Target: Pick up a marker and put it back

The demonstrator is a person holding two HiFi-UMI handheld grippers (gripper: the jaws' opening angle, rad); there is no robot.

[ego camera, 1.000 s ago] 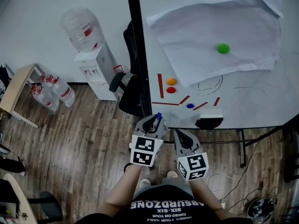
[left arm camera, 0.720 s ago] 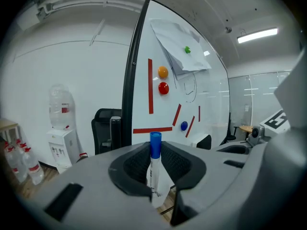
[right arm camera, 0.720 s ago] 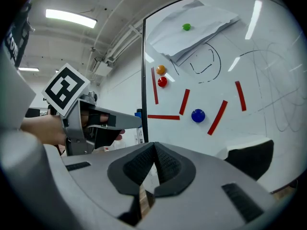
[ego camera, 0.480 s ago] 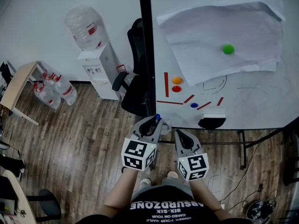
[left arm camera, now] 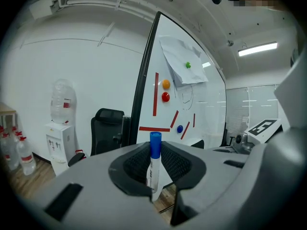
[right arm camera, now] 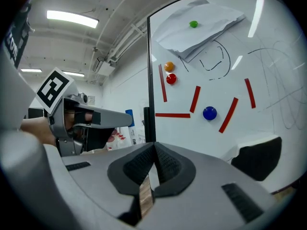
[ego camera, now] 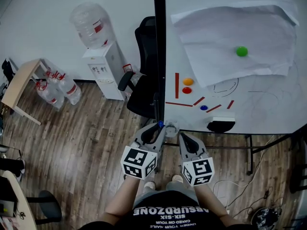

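Note:
A white marker with a blue cap [left arm camera: 154, 163] stands upright between my left gripper's [left arm camera: 154, 150] pads, which are shut on it. In the head view the left gripper [ego camera: 156, 131] holds the marker [ego camera: 161, 124] at the lower left corner of the whiteboard [ego camera: 268, 99], next to its black frame. My right gripper [ego camera: 185, 141] hovers just right of it, below the board's ledge. Its jaws [right arm camera: 153, 148] are shut with nothing between them. The right gripper view also shows the left gripper [right arm camera: 91, 119] and the marker's cap [right arm camera: 129, 117].
A black eraser [ego camera: 220, 125] sits on the board's ledge. Orange [ego camera: 188, 81], red [ego camera: 187, 90], blue [ego camera: 204, 108] and green [ego camera: 242, 51] magnets and a paper sheet [ego camera: 230, 37] are on the board. An office chair [ego camera: 144, 80], water dispenser [ego camera: 103, 56] and wooden table [ego camera: 21, 87] stand to the left.
The head view has swung left, so the board sits further right. My left gripper with the marker has drawn slightly left and back towards the board's frame. The right gripper has barely moved.

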